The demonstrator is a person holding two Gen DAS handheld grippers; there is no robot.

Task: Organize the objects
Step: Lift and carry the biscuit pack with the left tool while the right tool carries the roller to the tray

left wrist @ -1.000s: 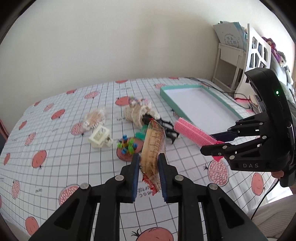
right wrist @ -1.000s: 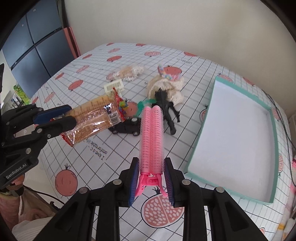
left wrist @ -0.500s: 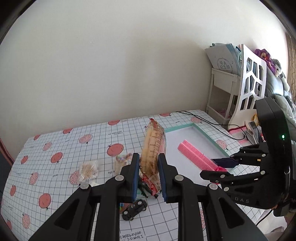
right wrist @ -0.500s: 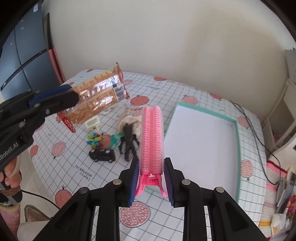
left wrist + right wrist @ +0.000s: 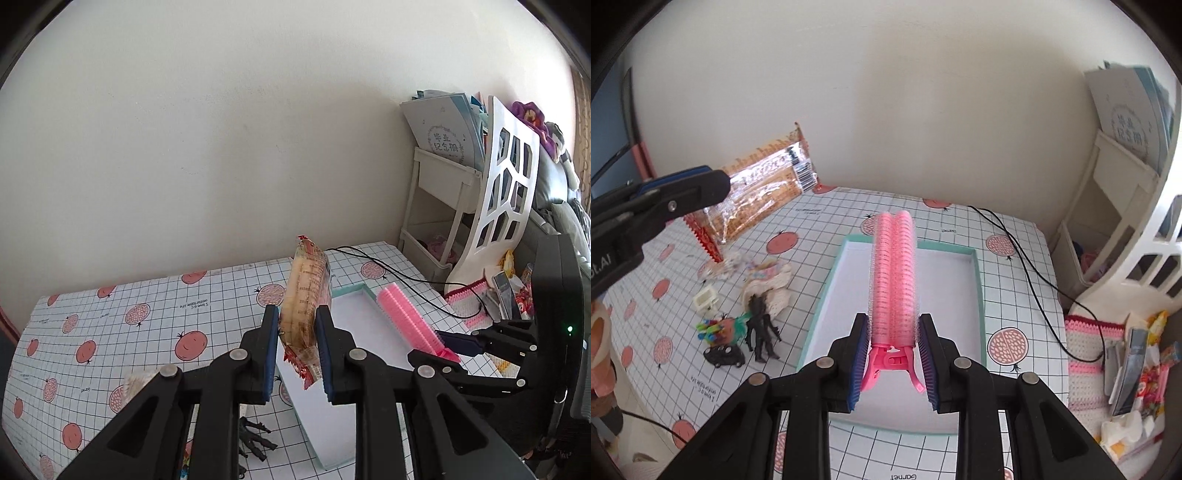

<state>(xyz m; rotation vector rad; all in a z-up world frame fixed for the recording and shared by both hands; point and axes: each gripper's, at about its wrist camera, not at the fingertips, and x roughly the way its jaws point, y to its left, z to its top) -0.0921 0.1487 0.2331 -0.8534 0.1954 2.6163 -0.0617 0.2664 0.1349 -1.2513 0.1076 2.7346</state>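
Note:
My left gripper [image 5: 295,350] is shut on a clear packet of biscuits [image 5: 304,295] with red crimped ends, held high above the table; the packet also shows in the right wrist view [image 5: 761,192]. My right gripper [image 5: 892,363] is shut on a pink hair-roller clip [image 5: 894,273], held above the teal-rimmed white tray [image 5: 975,295]. In the left wrist view the clip [image 5: 406,319] and right gripper [image 5: 443,345] are to the right, over the tray [image 5: 321,417].
Left of the tray lie a black action figure [image 5: 761,328], a black toy car [image 5: 724,356], a colourful bead toy [image 5: 713,328], a white cube toy [image 5: 705,297], a cream doll [image 5: 772,280] and a snack bag [image 5: 720,267]. A black cable [image 5: 1030,258] crosses the table. A white shelf [image 5: 1108,206] stands at right.
Both grippers have risen and swung right toward the tray with their objects still held. The loose toys have dropped toward the lower left of both views.

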